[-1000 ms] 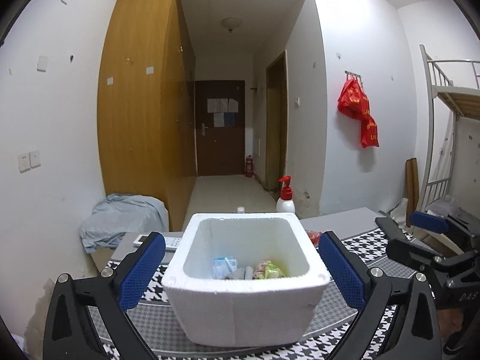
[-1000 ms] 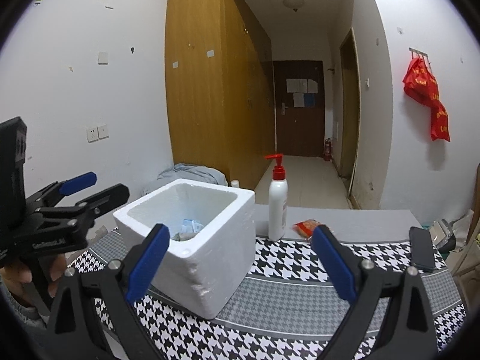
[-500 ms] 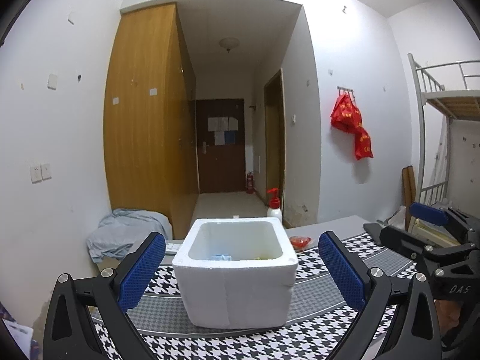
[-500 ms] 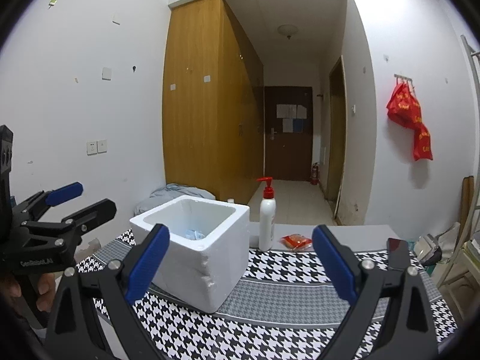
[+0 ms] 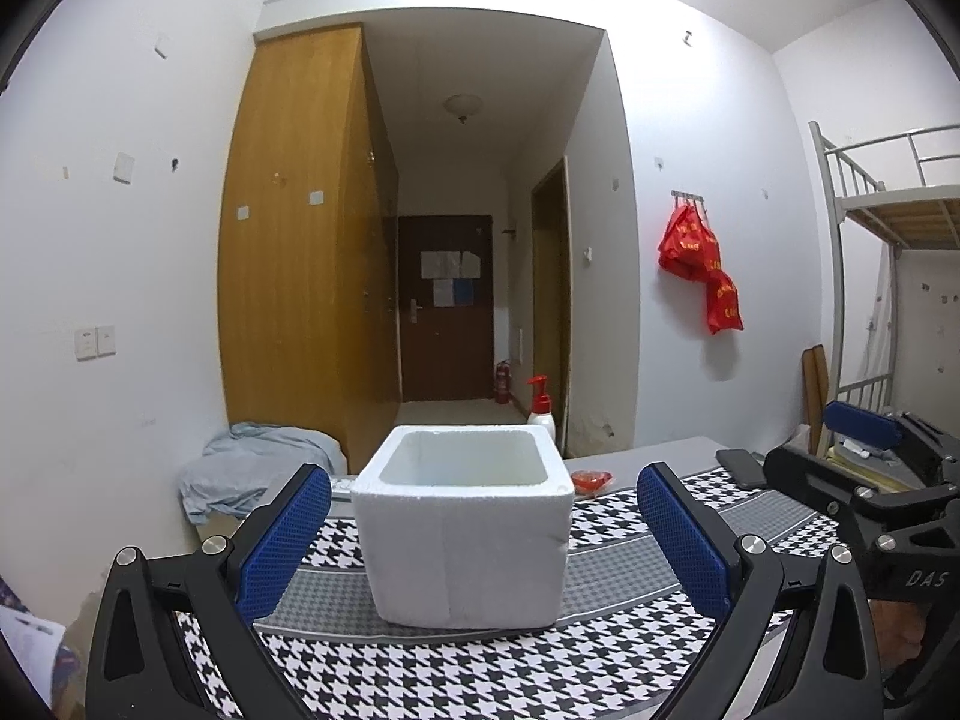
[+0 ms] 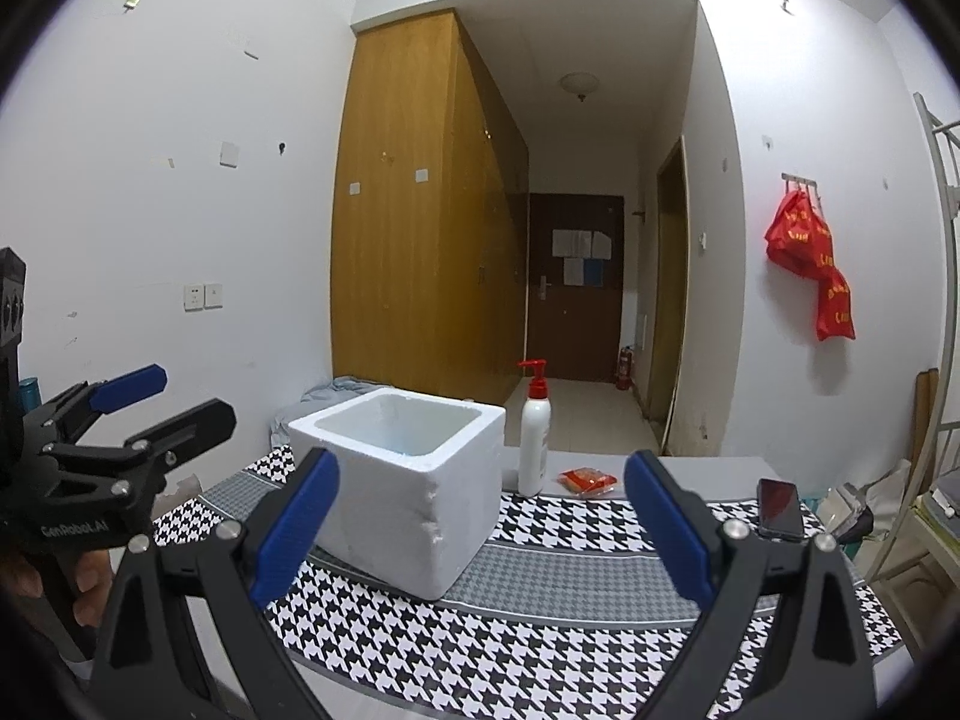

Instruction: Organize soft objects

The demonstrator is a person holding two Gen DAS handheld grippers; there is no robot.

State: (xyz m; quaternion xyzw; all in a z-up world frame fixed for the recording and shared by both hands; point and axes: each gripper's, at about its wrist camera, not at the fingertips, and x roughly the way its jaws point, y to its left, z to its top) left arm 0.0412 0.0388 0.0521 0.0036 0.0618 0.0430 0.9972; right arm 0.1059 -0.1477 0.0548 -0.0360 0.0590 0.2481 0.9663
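Both tongs gape wide and empty at the bottom of their frames: the left gripper frames a white foam box at centre, the right gripper sits lower centre. "GenRobot.AI" is legible on the left tool at the left edge of the right view; "DAS" marks the right tool. The one soft item still out, a red packet, lies right of centre beside the pump bottle. Best approached low, pinching its middle lightly, then releasing above the box opening.
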